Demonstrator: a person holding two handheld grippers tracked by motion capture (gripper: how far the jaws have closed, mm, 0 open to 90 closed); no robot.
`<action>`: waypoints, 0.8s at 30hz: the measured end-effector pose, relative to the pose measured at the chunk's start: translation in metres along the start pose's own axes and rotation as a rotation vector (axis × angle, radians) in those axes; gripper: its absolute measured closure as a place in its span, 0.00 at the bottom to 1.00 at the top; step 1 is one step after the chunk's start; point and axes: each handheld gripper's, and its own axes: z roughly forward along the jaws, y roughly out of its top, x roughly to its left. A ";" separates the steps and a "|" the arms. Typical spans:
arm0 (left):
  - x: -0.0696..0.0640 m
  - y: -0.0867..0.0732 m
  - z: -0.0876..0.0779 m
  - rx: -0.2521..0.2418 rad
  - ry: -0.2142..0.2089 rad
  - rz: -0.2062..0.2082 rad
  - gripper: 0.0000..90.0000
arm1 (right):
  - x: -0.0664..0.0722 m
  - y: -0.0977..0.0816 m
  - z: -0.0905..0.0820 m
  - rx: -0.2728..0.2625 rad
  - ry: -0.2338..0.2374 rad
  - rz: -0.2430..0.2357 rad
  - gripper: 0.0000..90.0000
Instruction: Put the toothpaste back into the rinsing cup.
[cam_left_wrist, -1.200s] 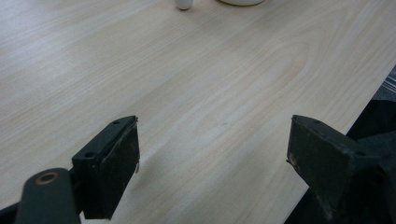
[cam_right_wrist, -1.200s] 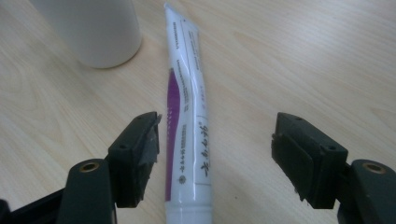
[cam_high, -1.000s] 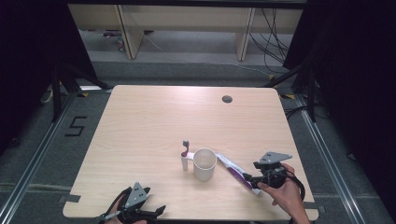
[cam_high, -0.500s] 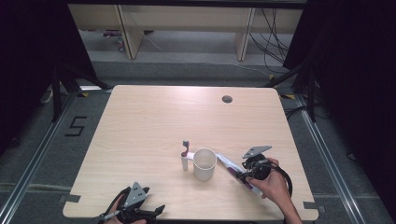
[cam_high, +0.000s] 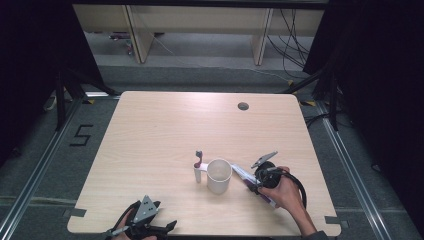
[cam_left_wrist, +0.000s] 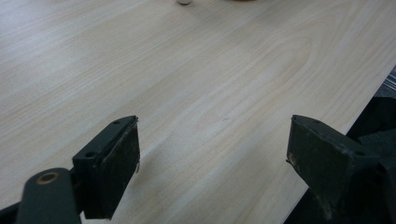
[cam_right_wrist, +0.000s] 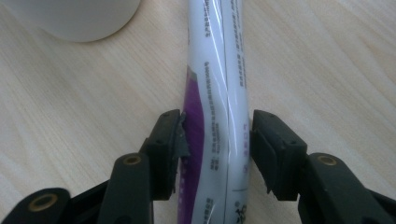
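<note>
the right gripper (cam_right_wrist: 215, 135) had moved left to the tube (cam_right_wrist: 217, 93) lying just right of the white cup (cam_high: 219, 175) at the table's (cam_high: 165, 125) near side, its jaws closing until they touched both sides, so a lift looked ready.

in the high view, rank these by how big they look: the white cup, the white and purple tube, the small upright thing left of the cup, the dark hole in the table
1. white cup
2. white and purple tube, though the right gripper hides part of it, so its place against the cup is unsure
3. small upright thing
4. dark hole, farther from the camera
</note>
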 end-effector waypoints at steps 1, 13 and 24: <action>0.000 0.000 0.000 0.001 -0.001 0.000 0.19 | 0.000 0.001 0.000 0.006 0.013 0.011 0.62; 0.000 0.000 0.000 -0.005 0.009 0.005 0.19 | -0.001 0.010 0.000 0.072 0.003 -0.039 0.69; -0.001 -0.001 0.001 0.005 0.018 0.014 0.19 | 0.001 0.012 -0.006 0.128 0.027 -0.063 0.84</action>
